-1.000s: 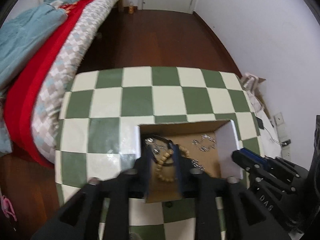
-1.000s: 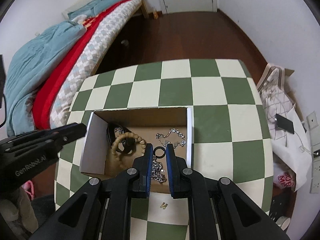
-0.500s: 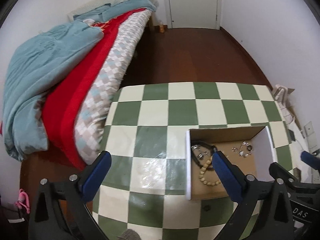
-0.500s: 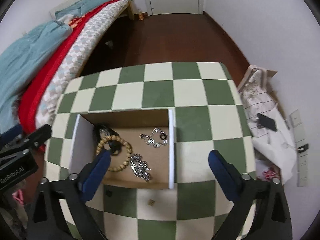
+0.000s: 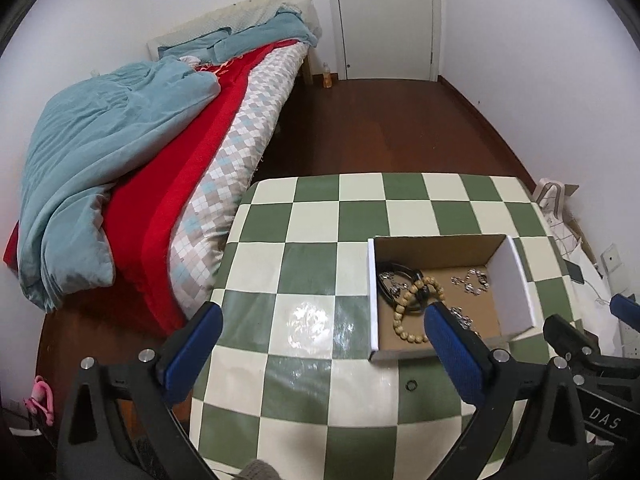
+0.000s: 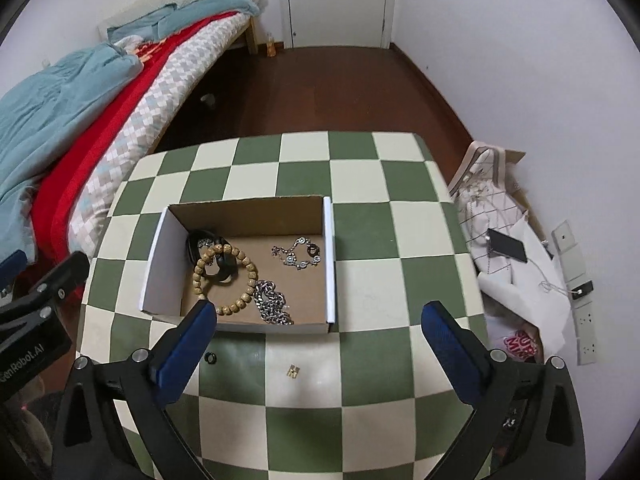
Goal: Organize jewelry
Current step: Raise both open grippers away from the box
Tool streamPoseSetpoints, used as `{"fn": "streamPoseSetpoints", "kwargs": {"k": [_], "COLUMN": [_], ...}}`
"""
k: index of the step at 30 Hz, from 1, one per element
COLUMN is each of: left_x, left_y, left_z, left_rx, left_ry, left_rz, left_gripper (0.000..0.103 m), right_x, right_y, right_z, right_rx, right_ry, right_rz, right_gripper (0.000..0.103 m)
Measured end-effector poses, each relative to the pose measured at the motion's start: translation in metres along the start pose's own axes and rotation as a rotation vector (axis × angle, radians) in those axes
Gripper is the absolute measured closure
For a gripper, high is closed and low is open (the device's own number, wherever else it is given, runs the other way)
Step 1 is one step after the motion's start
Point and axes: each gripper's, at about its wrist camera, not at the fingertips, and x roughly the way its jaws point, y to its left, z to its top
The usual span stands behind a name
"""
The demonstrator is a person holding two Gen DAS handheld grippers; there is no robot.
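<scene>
A green-and-cream checkered tabletop [image 6: 360, 168] is filling the lower middle of the frame, a bed [image 5: 240, 120] with a blue blanket [image 5: 100, 152] is lying at upper left, and a white door [image 5: 384, 20] is standing closed at top.

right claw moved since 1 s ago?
Yes. The right claw has pulled back and up from the cardboard box: its tips, earlier shut over the silver chain, now stand open, short of the box's near wall.
</scene>
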Motion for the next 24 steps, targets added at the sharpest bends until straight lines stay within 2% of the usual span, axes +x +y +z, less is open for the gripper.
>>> {"fn": "streamPoseSetpoints", "kwargs": {"k": [11,18,24], "left_x": [-0.070,-0.115,-0.134], "left_y": [-0.001,0.007,0.011], "left_z": [-0.013,-0.019,-0.028], "left_rx": [-0.012,-0.030,-0.042], "left_ry": [-0.099,-0.173,-0.202], "left_rz": [-0.070,-0.078,-0.080], "left_gripper": [0.000,0.000,0.000], "right_x": [-0.075,-0.123,-0.154], "right_y": [-0.001,-0.004,-0.004], "right_z": [-0.020,-0.034,-0.045], "right_rx": [-0.008,0.004,0.016], "right_ry": [-0.127,-0.209,-0.256], "right_rz": [-0.020,-0.017,-0.001], "right_gripper": [0.000,0.000,0.000]}}
